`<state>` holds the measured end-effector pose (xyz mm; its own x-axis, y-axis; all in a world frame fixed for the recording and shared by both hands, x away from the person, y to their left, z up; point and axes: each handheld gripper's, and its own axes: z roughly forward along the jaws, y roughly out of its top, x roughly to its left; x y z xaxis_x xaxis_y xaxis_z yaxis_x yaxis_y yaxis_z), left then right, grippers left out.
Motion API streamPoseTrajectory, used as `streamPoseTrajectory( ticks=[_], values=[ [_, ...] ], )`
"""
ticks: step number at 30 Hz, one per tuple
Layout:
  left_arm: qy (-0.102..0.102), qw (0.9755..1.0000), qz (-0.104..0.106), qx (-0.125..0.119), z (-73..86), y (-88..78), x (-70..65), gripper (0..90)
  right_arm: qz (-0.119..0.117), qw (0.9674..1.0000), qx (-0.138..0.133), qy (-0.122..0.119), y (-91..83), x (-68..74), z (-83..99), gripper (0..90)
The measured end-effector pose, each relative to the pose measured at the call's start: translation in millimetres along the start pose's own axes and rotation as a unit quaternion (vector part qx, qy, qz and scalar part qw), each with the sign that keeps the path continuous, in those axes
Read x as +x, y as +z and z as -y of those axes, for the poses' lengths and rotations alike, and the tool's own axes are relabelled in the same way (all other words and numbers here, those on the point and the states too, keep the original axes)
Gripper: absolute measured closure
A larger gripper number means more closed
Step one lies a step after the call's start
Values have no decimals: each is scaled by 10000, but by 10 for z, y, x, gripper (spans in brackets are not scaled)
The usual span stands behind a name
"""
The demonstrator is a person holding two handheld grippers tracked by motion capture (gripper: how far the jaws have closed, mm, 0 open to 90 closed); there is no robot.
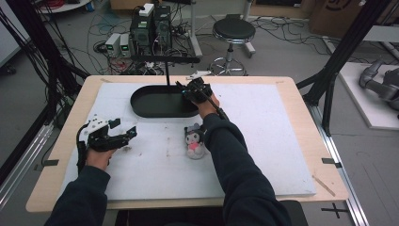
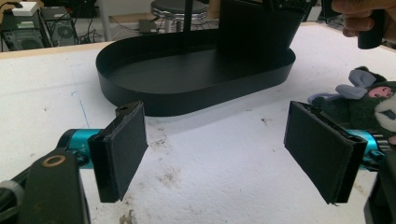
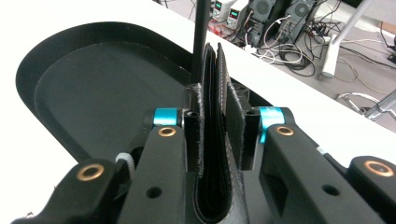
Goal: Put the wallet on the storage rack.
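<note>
My right gripper [image 1: 189, 89] hangs over the right end of the black oval tray [image 1: 141, 107], shut on a flat, folded black pouch [image 3: 214, 93] that stands upright between its pads. The pouch [image 2: 257, 23] hangs above the tray [image 2: 187, 100] in the left gripper view. My left gripper [image 1: 124, 128] rests low at the mat's left, jaws wide open, with bare mat between its pads [image 2: 123, 144]. A grey and dark green plush toy [image 1: 194, 141] lies on the mat below the right forearm, just right of the left gripper's right jaw [image 2: 359, 98].
A thin black post [image 3: 201, 28] rises at the tray's far rim and carries a crossbar [image 1: 164, 59]. The white mat [image 1: 263, 141] covers most of the wooden table. A stool [image 1: 233, 30] and computer boxes [image 1: 150, 26] stand on the floor behind the table.
</note>
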<state>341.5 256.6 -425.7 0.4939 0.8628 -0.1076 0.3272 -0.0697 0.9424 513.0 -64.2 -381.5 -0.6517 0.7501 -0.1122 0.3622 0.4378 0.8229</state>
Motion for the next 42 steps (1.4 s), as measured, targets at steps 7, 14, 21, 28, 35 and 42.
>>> streamPoseTrajectory(
  ticks=[7,14,21,28,35,42],
  values=[
    [-22,10000,2,-20,2,-7,8,212,258,9997,-39,-39,179,157,27,606],
    [-43,10000,-16,-11,9,-13,23,212,-63,9996,-134,255,-56,34,-35,438],
    [-31,10000,-12,-9,11,-12,17,213,-160,9985,-477,219,-535,-132,-49,433],
    [-68,10000,-19,-20,14,-8,18,213,-209,9992,-294,155,-948,-316,222,367],
    [-103,9999,-14,-43,15,-15,29,213,-303,9995,-51,99,-1304,-390,552,269],
    [-114,9999,-27,-39,18,-20,27,213,50,9999,108,-84,-1479,-269,951,214]
  ],
)
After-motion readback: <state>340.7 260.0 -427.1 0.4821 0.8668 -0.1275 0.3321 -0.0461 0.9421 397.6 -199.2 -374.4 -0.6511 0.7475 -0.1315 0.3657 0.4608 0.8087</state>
